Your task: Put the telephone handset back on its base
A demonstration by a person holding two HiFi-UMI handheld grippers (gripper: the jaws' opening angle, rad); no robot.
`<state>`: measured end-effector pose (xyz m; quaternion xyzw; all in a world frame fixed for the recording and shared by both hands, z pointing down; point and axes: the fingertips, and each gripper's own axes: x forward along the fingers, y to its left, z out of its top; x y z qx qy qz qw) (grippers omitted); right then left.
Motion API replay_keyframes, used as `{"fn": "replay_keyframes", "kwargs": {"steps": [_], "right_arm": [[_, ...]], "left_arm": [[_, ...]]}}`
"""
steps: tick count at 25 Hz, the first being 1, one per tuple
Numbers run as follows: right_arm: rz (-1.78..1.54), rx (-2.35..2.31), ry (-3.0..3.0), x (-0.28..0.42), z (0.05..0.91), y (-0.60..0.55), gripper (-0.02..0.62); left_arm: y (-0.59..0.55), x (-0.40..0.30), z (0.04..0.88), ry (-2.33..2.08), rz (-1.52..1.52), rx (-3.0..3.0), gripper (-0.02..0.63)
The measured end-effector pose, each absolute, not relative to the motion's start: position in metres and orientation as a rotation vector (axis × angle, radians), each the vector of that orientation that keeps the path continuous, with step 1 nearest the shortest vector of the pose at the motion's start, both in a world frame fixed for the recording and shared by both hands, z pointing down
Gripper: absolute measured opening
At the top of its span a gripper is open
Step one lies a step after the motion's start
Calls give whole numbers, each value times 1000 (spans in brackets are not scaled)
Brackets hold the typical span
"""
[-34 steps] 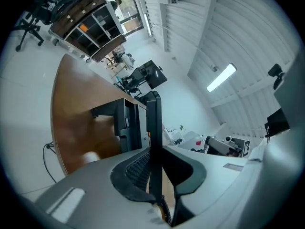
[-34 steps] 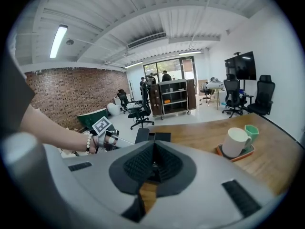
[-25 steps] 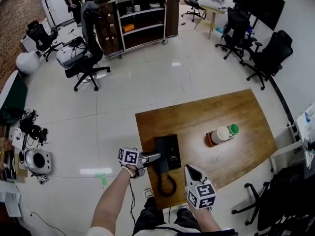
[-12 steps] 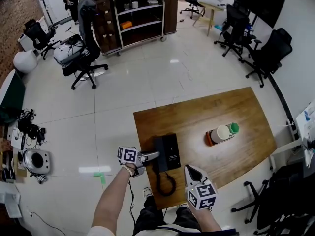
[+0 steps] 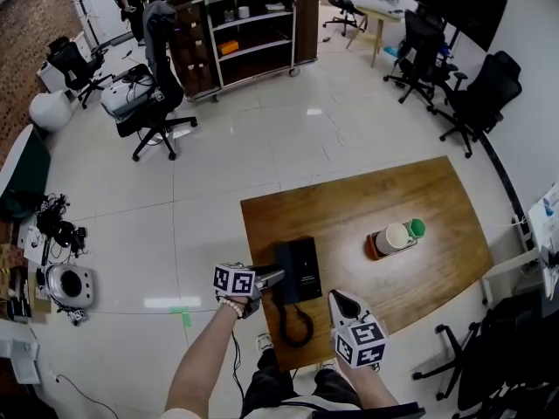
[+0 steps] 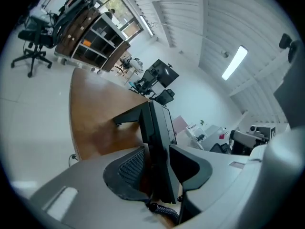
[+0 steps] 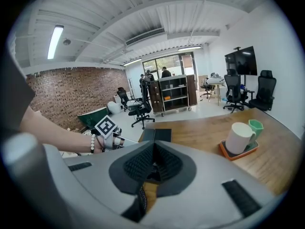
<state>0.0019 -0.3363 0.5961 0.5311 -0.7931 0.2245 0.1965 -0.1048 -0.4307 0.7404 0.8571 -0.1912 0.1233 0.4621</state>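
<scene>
Handset (image 5: 281, 278) lies along the left side of the phone base (image 5: 307, 267) near the front edge of the wooden table (image 5: 393, 190), its coiled cord (image 5: 295, 326) looping toward the person. The left gripper (image 5: 271, 278) has the handset between its jaws, which are opening, a gap showing beside one pad. The right gripper (image 5: 341, 302) hovers just beside the cord, jaws closed and empty.

I see a wooden table (image 5: 349, 203). On its right half a white mug (image 5: 395, 237) stands on an orange tray (image 5: 370, 250), and a green cup (image 5: 416, 228) is just beside the mug. Well beyond the table's far left corner stands a dark shelf cart (image 5: 253, 29). Far left of the table is a black chair (image 5: 150, 103). Beyond its far right corner are more chairs (image 5: 479, 103) and a dark screen (image 5: 461, 3).
</scene>
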Motion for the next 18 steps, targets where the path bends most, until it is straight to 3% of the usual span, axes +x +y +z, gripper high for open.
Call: {"fn": "replay_keyframes", "kwargs": {"steps": [3, 9, 12, 14, 18], "right_arm": [[612, 1488, -2237, 6, 588, -340, 3], [527, 1485, -2269, 28, 569, -342, 3], [506, 1476, -2294, 42, 563, -338, 3], [489, 1468, -2316, 51, 556, -334, 3], [448, 1432, -2373, 70, 540, -318, 3]], "left_arm": [[-428, -118, 730, -607, 323, 2127, 204], [-388, -153, 663, -937, 159, 2163, 205], [-355, -177, 646, -1216, 155, 2036, 158], [-331, -188, 635, -1381, 153, 1950, 30], [-283, -179, 604, -1530, 87, 1939, 0]]}}
